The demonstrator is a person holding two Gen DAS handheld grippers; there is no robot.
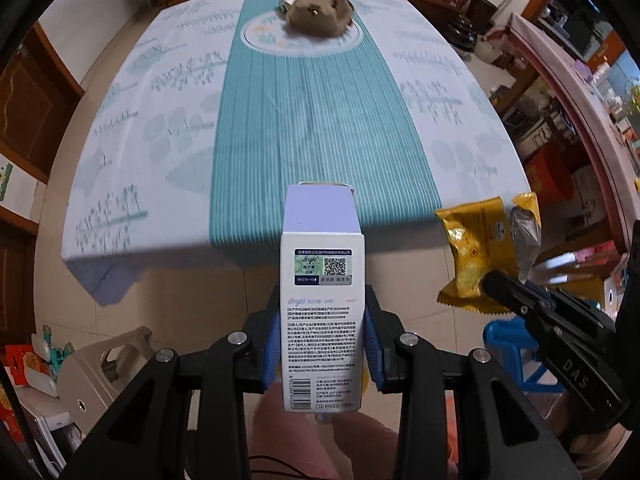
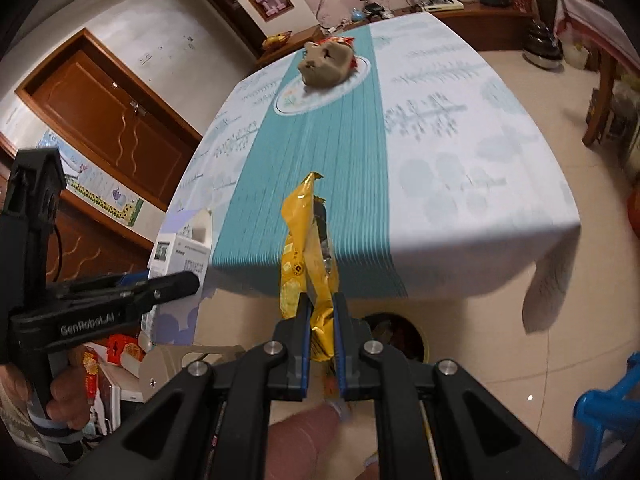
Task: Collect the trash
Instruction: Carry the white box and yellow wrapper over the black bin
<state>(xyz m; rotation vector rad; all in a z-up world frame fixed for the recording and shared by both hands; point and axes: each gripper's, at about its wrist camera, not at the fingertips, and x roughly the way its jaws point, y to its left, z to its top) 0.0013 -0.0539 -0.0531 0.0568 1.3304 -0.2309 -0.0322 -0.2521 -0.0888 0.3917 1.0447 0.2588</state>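
My left gripper (image 1: 322,300) is shut on a tall white carton (image 1: 322,312) with printed text and a QR label, held in the air off the near edge of the table (image 1: 168,128). My right gripper (image 2: 321,308) is shut on a crumpled yellow snack wrapper (image 2: 308,240), also seen at the right of the left wrist view as the yellow wrapper (image 1: 472,240). The left gripper and its carton (image 2: 180,252) show at the left of the right wrist view. A trash bin (image 2: 400,332) with scraps inside stands on the floor just below the right gripper.
A crumpled brown paper bag (image 1: 320,10) sits on a round mat at the table's far end, with coloured wrappers (image 2: 340,42) behind it. A beige stool (image 1: 100,376) and clutter lie left on the floor, a blue stool (image 2: 608,420) to the right. Shelves line the right wall.
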